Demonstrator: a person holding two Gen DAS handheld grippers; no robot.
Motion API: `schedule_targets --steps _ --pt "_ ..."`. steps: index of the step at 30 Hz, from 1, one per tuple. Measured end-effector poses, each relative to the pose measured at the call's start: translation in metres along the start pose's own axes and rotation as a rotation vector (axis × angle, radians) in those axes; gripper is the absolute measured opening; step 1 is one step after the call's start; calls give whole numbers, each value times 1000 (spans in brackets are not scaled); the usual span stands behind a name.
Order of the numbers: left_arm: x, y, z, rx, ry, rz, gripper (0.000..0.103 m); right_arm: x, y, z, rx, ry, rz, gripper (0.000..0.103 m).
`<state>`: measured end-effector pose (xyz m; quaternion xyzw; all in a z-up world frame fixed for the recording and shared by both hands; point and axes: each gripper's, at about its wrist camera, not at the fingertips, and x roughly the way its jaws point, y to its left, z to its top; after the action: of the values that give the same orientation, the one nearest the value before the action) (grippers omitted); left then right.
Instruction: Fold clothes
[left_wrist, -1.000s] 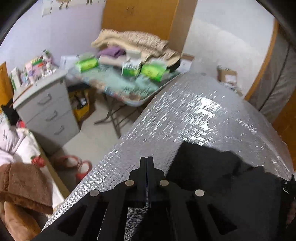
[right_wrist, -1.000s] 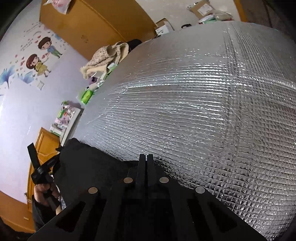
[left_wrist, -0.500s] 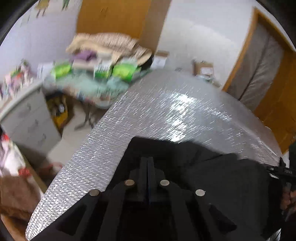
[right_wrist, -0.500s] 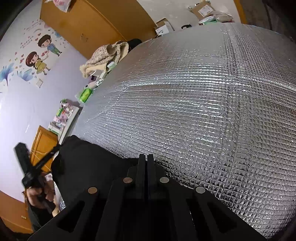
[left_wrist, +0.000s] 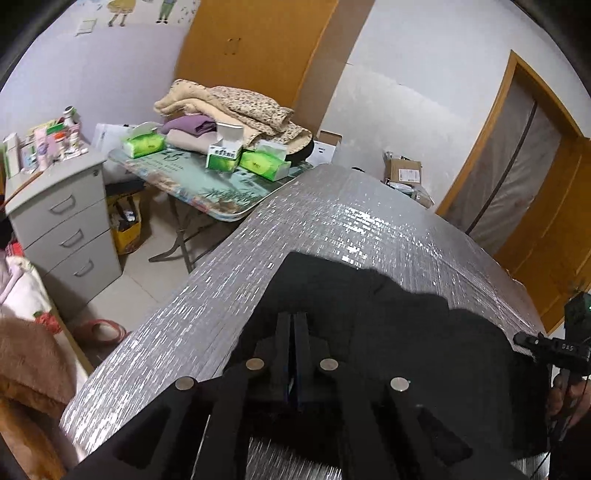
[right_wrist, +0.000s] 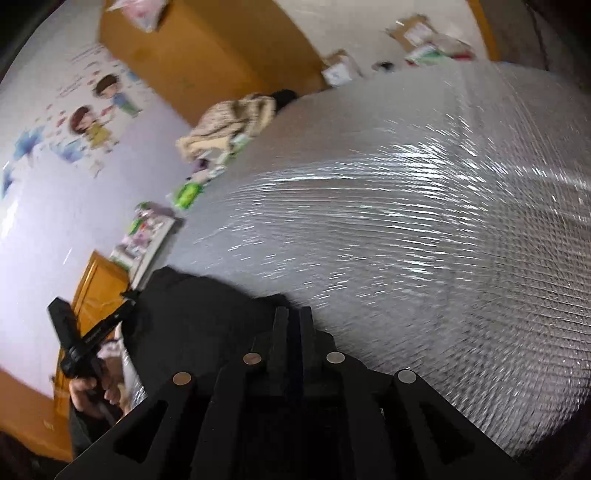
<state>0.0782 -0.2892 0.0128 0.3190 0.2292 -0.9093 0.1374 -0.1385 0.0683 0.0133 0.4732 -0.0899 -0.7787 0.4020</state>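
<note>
A black garment (left_wrist: 399, 332) lies on the silver foil-covered table (left_wrist: 332, 221), bunched at the near edge. My left gripper (left_wrist: 293, 317) is shut, its tips pinching the garment's left edge, with black cloth on both sides of them. In the right wrist view that same gripper (right_wrist: 127, 301) meets a pulled-out corner of the garment (right_wrist: 192, 314). My right gripper (right_wrist: 293, 312) stands at the garment's right edge. Its jaws are opening, with a narrow gap showing between the fingers. The cloth lies just under and behind the tips.
A folding side table (left_wrist: 199, 184) with green tissue boxes and stacked blankets (left_wrist: 229, 107) stands beyond the table's left corner. A grey drawer cabinet (left_wrist: 62, 221) is at the left. Cardboard boxes (left_wrist: 402, 171) lie on the floor by a wooden door (left_wrist: 517, 184). Bare foil spreads ahead.
My left gripper has swung right, so black cloth now surrounds tips that were over bare foil. The right fingers, pressed together before, have parted slightly, and that view has lifted.
</note>
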Motion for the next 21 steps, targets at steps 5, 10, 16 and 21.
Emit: schedule_targets --steps 5,10,16,21 --pt "-10 -2 -19 59 17 27 1 -4 36 -22 -92 38 70 8" --pt "-22 -9 -20 63 9 51 1 5 62 -60 -221 134 23 8" --pt "-35 -49 -30 179 -30 -41 2 7 73 -90 -294 170 -35 8" --pt "-7 -45 -51 182 64 -6 2 10 73 -90 -276 168 -41 8"
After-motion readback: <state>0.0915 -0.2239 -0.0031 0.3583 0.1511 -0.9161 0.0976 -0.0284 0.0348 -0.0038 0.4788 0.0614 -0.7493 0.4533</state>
